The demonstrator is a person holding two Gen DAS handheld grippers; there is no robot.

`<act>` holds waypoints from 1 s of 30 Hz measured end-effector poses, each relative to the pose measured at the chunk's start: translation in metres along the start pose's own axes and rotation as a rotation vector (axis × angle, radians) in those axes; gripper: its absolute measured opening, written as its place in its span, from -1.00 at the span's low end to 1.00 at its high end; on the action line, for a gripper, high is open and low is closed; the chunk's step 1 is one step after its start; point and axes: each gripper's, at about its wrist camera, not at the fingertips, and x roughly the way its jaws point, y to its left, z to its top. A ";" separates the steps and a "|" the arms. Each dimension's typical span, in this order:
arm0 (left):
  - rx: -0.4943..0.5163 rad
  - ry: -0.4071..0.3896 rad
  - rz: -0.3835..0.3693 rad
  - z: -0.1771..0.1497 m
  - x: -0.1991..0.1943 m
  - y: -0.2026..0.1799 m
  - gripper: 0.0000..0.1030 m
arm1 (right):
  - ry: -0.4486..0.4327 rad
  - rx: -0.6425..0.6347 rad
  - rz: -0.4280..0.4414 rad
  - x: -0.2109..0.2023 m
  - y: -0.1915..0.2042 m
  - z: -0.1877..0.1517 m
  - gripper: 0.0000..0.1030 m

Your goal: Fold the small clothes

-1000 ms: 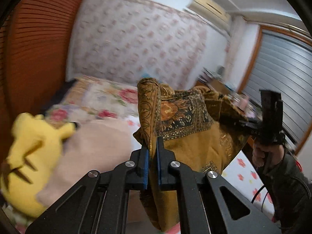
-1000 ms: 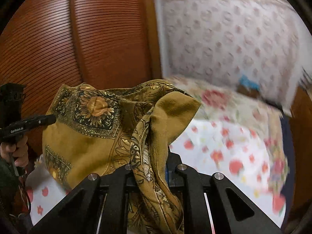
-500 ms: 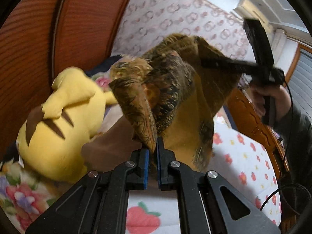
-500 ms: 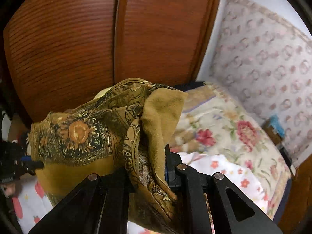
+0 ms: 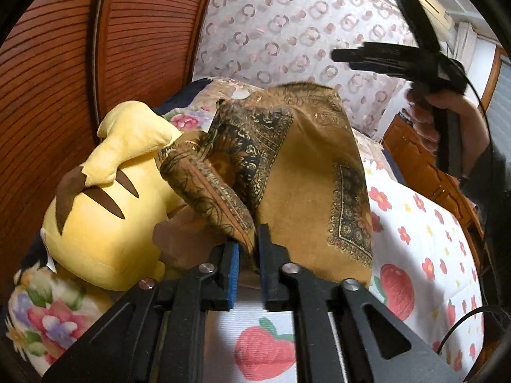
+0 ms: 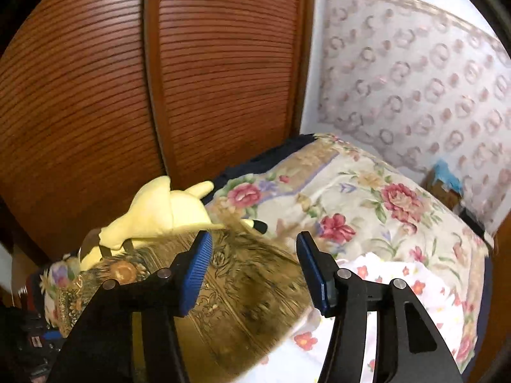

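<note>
Both grippers have just let go of the cloth over the bed.

The left gripper [image 5: 247, 265] is opening, a corner of the mustard patterned cloth [image 5: 306, 175] still loosely between its blue pads; the right gripper [image 6: 254, 269], lifted a moment ago with the cloth, now spreads wide and empty above it. The cloth lies in a loose heap on the bed [image 5: 424, 255] against a yellow plush toy [image 5: 105, 210], so the fold looks laid down, not yet tidy.
</note>
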 end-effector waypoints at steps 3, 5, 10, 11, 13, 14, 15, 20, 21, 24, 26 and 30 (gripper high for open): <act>0.036 -0.035 0.009 0.002 -0.010 -0.002 -0.14 | -0.019 0.030 0.004 -0.025 0.003 -0.026 0.11; 0.067 -0.066 0.019 0.004 -0.019 -0.005 0.05 | -0.028 0.051 -0.011 -0.042 0.006 -0.045 0.11; 0.130 -0.141 0.027 0.011 -0.044 -0.019 0.68 | -0.035 0.116 -0.038 -0.103 0.027 -0.097 0.11; 0.139 -0.149 0.027 0.011 -0.048 -0.023 0.68 | -0.040 0.129 -0.039 -0.125 0.031 -0.106 0.11; 0.165 -0.169 0.034 0.012 -0.054 -0.034 0.68 | -0.049 0.151 -0.054 -0.151 0.037 -0.124 0.11; 0.178 -0.178 0.032 0.013 -0.057 -0.040 0.68 | -0.058 0.163 -0.060 -0.168 0.040 -0.135 0.11; 0.188 -0.185 0.027 0.013 -0.060 -0.046 0.68 | -0.068 0.172 -0.066 -0.180 0.043 -0.143 0.11; 0.239 -0.210 -0.014 0.008 -0.071 -0.079 0.68 | -0.112 0.238 -0.115 -0.229 0.058 -0.175 0.12; 0.250 -0.211 -0.023 0.007 -0.072 -0.086 0.68 | -0.118 0.246 -0.123 -0.237 0.061 -0.180 0.18; 0.281 -0.221 -0.051 0.001 -0.078 -0.107 0.68 | -0.152 0.272 -0.188 -0.266 0.070 -0.198 0.34; 0.299 -0.223 -0.076 -0.003 -0.081 -0.121 0.68 | -0.161 0.288 -0.225 -0.286 0.077 -0.209 0.44; 0.332 -0.233 -0.107 -0.011 -0.090 -0.147 0.68 | -0.198 0.328 -0.289 -0.324 0.094 -0.228 0.53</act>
